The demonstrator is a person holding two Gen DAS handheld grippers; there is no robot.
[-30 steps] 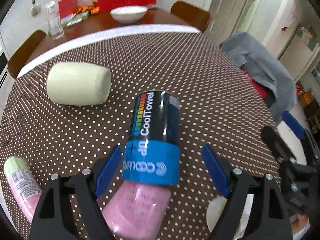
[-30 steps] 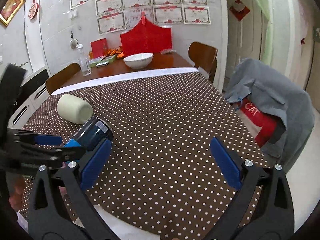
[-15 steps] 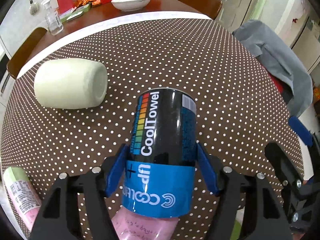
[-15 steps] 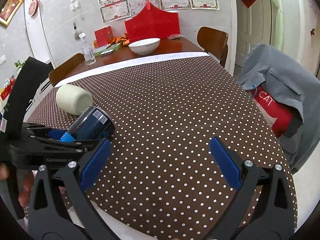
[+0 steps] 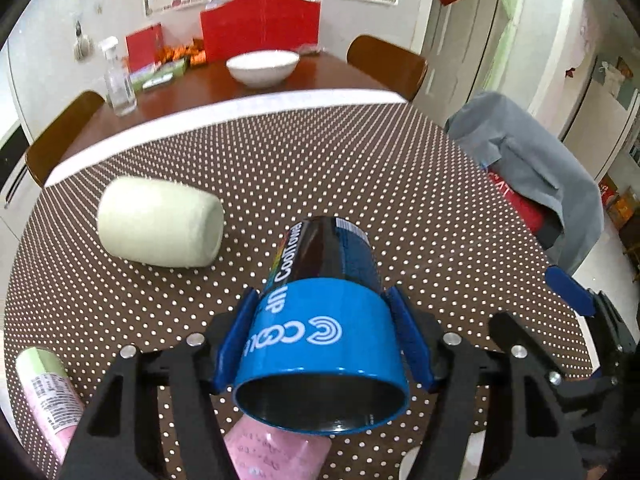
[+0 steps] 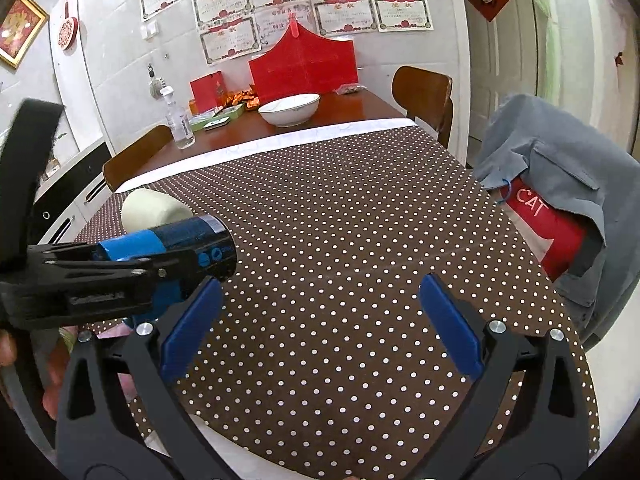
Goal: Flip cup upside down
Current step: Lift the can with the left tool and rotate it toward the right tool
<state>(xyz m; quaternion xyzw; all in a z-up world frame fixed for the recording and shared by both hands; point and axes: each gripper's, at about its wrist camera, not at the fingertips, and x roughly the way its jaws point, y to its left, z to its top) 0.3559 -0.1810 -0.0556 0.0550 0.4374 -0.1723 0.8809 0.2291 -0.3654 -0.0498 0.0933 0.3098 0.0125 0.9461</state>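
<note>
My left gripper (image 5: 320, 340) is shut on a blue and black "CoolTowel" cup (image 5: 324, 320). It holds the cup lifted off the dotted tablecloth (image 5: 360, 184), on its side, with the open mouth toward the camera. The cup and left gripper also show in the right wrist view (image 6: 172, 244) at the left. My right gripper (image 6: 320, 328) is open and empty, low over the table's near edge, to the right of the cup.
A pale green cup (image 5: 160, 228) lies on its side at the left. A pink bottle (image 5: 44, 392) and a pink cup (image 5: 276, 456) lie near the front edge. A white bowl (image 5: 262, 66) and a spray bottle (image 5: 118, 84) stand far back. A chair with a grey jacket (image 5: 532, 168) stands at the right.
My left gripper closed on the blue cup, then lifted and tilted it so its open mouth now faces the camera. The right gripper stayed open, nearly still.
</note>
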